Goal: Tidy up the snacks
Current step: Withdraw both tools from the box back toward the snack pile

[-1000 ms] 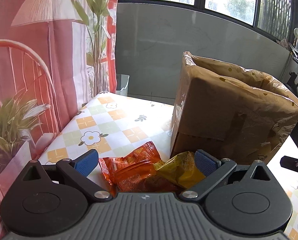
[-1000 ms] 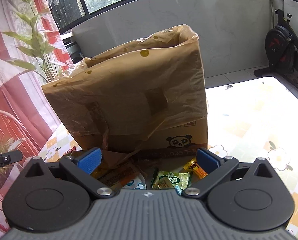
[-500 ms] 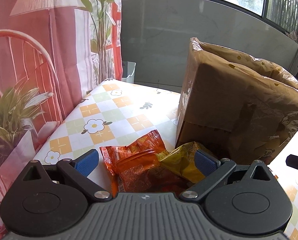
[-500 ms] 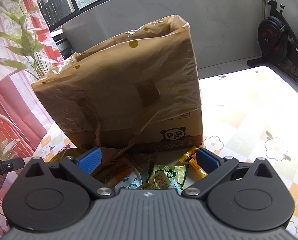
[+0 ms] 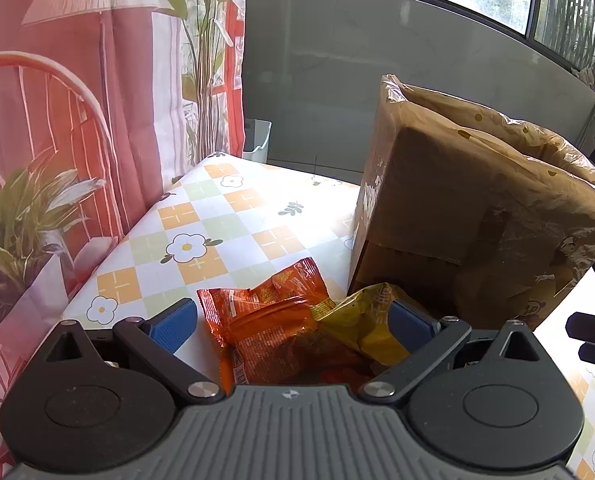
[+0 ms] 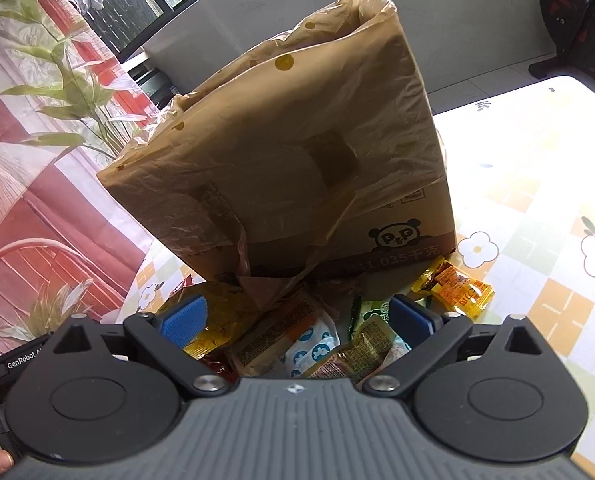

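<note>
Two hand-held grippers hover over a scatter of snack packets at the foot of a lined cardboard box, both sets of jaws spread wide and grasping nothing. Between the jaws of the left gripper (image 5: pixel 293 322) lies an orange packet (image 5: pixel 265 320), flat on the counter (image 5: pixel 217 220), with a yellow packet (image 5: pixel 361 320) touching it and lying against the inner face of the right-hand jaw. Between the jaws of the right gripper (image 6: pixel 297 320) sits a mixed heap: a white packet with blue print (image 6: pixel 297 340) near the middle, a green-and-white packet (image 6: pixel 371 316) beside the right-hand jaw, and yellow wrapping by the left-hand jaw. Just outside that right-hand jaw rests a small amber packet (image 6: pixel 455 286).

Straight ahead of both sets of jaws, just beyond the snacks, stands the box (image 6: pixel 409 240), a brown dotted plastic liner (image 6: pixel 281 152) draped over its rim and down its sides. Its mouth faces up, which suggests it is meant to receive the packets; whether it already holds any cannot be seen.

The wide spread looks like preparation for a first pick, each gripper centred over its own cluster. Thin, crinkly wrappers lying flat may slide or bunch as the jaws close.
</note>
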Demonstrator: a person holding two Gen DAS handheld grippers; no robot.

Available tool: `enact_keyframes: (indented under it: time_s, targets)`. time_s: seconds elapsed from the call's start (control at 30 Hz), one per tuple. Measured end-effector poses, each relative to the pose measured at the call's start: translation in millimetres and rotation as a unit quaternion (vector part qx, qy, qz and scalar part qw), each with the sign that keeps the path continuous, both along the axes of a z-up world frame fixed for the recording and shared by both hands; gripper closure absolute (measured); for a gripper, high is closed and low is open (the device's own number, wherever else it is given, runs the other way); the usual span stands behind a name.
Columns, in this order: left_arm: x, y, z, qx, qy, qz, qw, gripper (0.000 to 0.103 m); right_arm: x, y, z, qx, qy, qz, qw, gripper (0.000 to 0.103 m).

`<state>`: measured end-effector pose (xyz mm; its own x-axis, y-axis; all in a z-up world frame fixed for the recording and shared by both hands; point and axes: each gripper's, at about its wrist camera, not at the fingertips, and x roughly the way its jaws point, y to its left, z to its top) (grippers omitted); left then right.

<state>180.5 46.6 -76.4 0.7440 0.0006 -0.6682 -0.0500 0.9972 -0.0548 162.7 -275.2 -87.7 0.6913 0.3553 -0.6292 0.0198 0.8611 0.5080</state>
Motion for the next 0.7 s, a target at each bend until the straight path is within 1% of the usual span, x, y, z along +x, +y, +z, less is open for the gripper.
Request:
enact_keyframes:
  time_s: [0.07, 0.2, 0.3, 0.43, 0.53, 0.67, 0.7]
  targets:
    - [0, 0, 0, -0.001, 0.001, 0.0, 1.0, 0.001, 0, 0, 0, 0.007, 0.0, 0.001, 1.0, 0.004]
    - [-1, 0, 0, -0.001, -0.003, -0.001, 1.0, 0.001, -1, 4, 3, -0.005, -0.009, -0.002, 1.0, 0.004]
    - [-2, -1, 1, -0.002, -0.012, -0.002, 0.9999, 0.001, -7, 6, 8, -0.025, -0.044, -0.005, 0.999, 0.004]
    - [-6, -2, 5, -0.003, -0.033, -0.008, 0.9994, 0.001, -13, 9, 16, -0.051, -0.091, 0.007, 0.995, 0.0]
    - [-7, -5, 7, 0.001, -0.043, -0.01, 0.999, 0.001, -13, 12, 18, -0.077, -0.102, 0.008, 0.992, 0.0]
    - [-9, -6, 8, 0.005, -0.054, -0.015, 0.9984, 0.001, -23, 14, 20, -0.1, -0.143, 0.02, 0.984, 0.0]
    - [-9, -6, 9, 0.004, -0.057, -0.016, 0.9982, 0.001, -22, 15, 20, -0.104, -0.143, 0.022, 0.984, 0.0]
